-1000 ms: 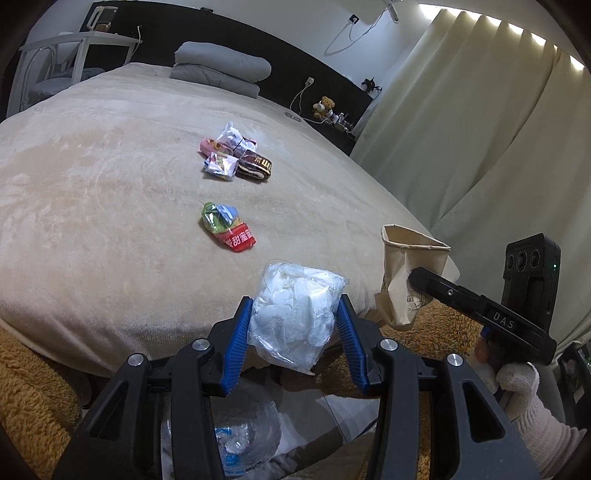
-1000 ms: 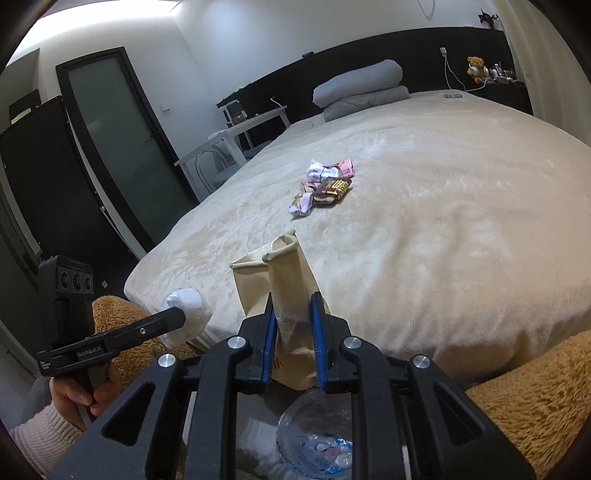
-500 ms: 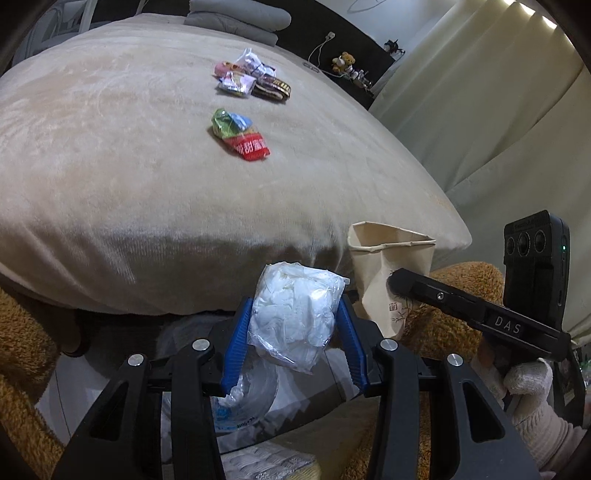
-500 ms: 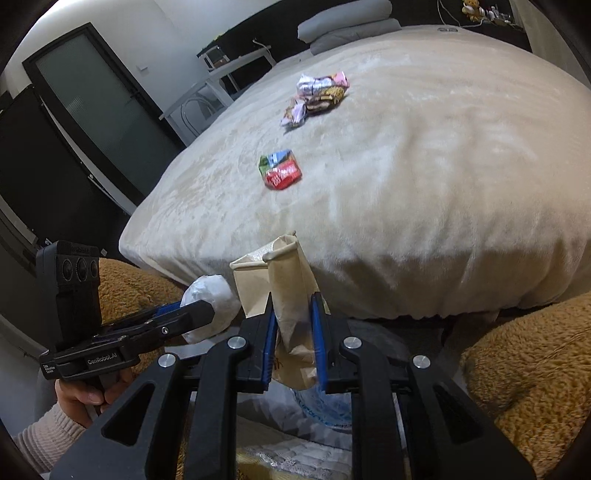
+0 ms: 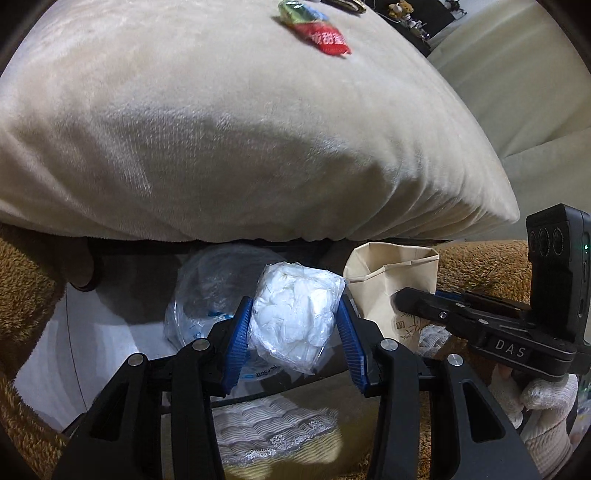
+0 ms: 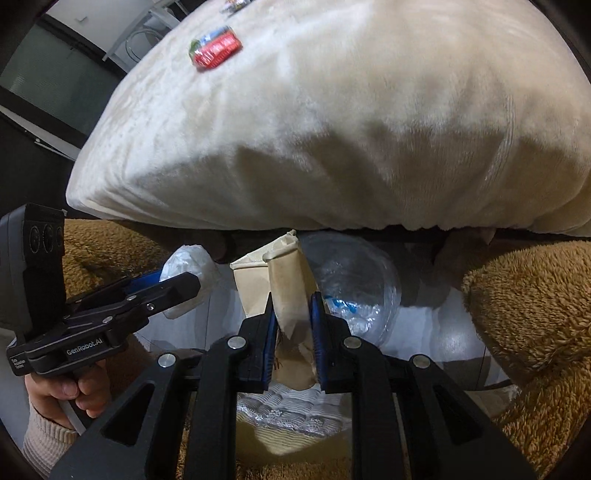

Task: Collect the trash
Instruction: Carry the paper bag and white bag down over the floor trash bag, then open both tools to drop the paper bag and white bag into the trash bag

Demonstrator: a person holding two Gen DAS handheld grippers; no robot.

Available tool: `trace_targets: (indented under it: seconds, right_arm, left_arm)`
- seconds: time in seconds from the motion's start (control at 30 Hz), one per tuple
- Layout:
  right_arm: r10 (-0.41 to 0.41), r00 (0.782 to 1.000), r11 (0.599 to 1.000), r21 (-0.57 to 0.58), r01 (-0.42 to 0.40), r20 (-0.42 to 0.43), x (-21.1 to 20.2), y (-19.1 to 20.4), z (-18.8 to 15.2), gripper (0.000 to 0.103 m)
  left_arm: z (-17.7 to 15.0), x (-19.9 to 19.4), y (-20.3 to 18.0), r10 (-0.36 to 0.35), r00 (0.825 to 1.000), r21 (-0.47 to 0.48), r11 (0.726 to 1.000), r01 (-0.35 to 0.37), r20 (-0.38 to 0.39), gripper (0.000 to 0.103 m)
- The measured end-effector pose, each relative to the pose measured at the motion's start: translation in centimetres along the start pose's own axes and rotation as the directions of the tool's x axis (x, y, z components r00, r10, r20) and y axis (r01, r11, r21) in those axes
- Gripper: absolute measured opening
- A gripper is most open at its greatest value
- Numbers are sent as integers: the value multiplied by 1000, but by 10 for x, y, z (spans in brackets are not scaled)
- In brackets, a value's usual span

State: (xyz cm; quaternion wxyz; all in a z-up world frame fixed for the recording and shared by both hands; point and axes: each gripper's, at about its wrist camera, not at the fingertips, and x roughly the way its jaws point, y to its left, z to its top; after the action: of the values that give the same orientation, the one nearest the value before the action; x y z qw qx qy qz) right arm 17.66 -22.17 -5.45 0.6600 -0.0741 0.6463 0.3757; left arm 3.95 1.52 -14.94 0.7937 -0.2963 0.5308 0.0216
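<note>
Tissue wad [image 5: 295,314] — left claw [image 5: 293,341] clamped.

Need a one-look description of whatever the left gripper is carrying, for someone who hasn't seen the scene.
Start at the big cream bed and drop below its near edge, where both grippers hang over a bin already holding a clear plastic container. The left gripper is shut on the white tissue bundle, crumpled inside a thin clear bag. Its neighbour in the right gripper is a stiff tan paper bag; this one is white and soft.

A crumpled white wad in clear plastic [image 5: 295,317] sits centre-frame, a creased brown paper bag [image 5: 391,284] upright just right of it, and a red-and-green wrapper [image 5: 317,31] lies at top on the bed.
</note>
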Motion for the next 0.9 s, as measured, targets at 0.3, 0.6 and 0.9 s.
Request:
trace_targets:
  seconds: [0.3, 0.6, 0.9]
  right_arm:
    - [-71, 988, 997, 0, 72, -140, 38, -1, 5, 19]
    - [-91, 975, 994, 40, 102, -204, 62, -8, 11, 19]
    - [-76, 979, 994, 61, 90, -189, 60, -13, 13, 20]
  left_arm:
    - [0, 33, 7, 69, 990, -20, 997, -72, -125, 45]
    - [-1, 59, 10, 122, 969, -16, 992, -129, -216, 45]
    - [-1, 63, 12, 128, 963, -17, 991, -135, -238, 45]
